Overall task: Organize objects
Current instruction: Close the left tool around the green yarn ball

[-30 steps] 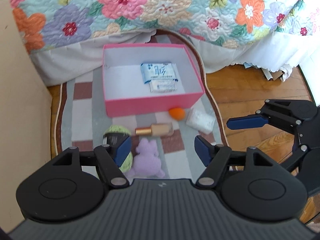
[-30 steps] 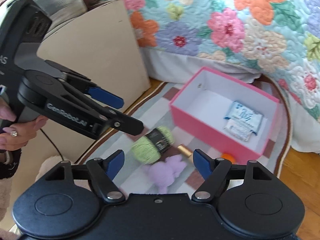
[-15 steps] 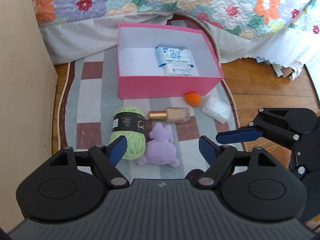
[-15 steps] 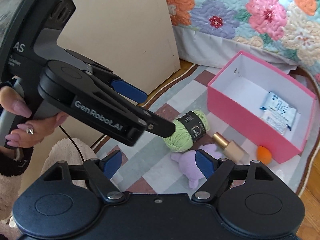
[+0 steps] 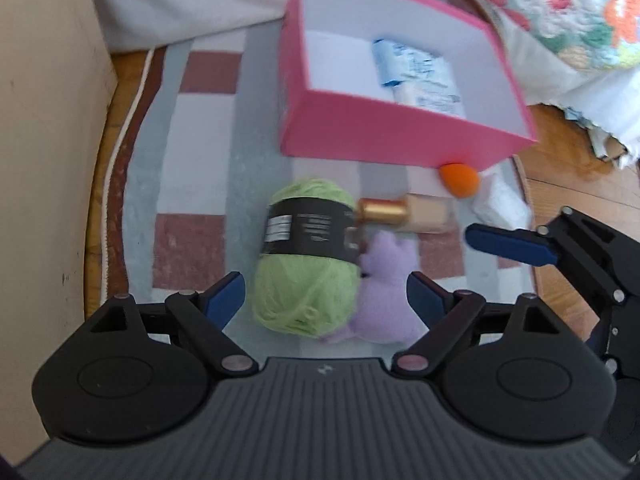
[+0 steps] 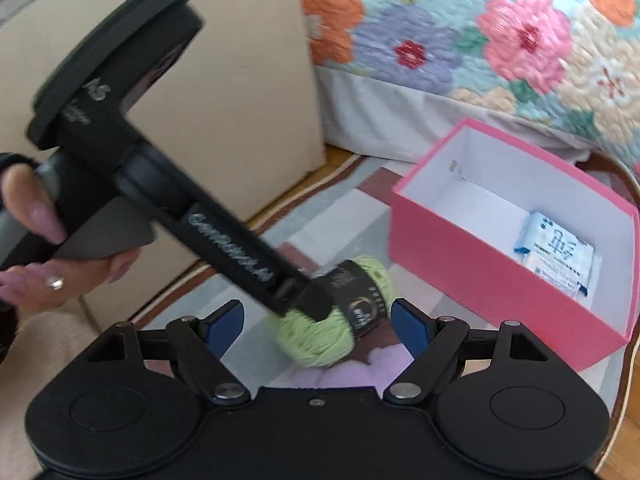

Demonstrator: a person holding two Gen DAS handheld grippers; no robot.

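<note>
The bed with its flowered quilt (image 6: pixel 500 32) fills the upper right of the right wrist view, and the checked rug (image 5: pixel 192 128) spreads below it on the floor. On the rug, upper right of centre in the left wrist view, stands the pink box (image 5: pixel 384 136), open-topped and already holding two blue-and-white packets (image 5: pixel 416 76), so I judge it is where the loose things belong. In front of it they lie bunched: the green yarn ball (image 5: pixel 308 264) at centre, a purple plush toy (image 5: pixel 384 296) touching it at lower right, a gold-capped bottle (image 5: pixel 404 214) lying on its side just above the toy, an orange sponge (image 5: pixel 459 178) against the box wall, and a white packet (image 5: pixel 500 204) beside it.

My left gripper (image 5: pixel 324 300) points steeply down over the yarn; its fingers have just been opening and now stand spread, the yarn and toy between them but not pinched. My right gripper (image 6: pixel 316 326) tilts down less steeply, fingers spread and empty, near the same yarn. At the left edge of that view my left hand (image 6: pixel 48 264) wraps the other handle.
</note>
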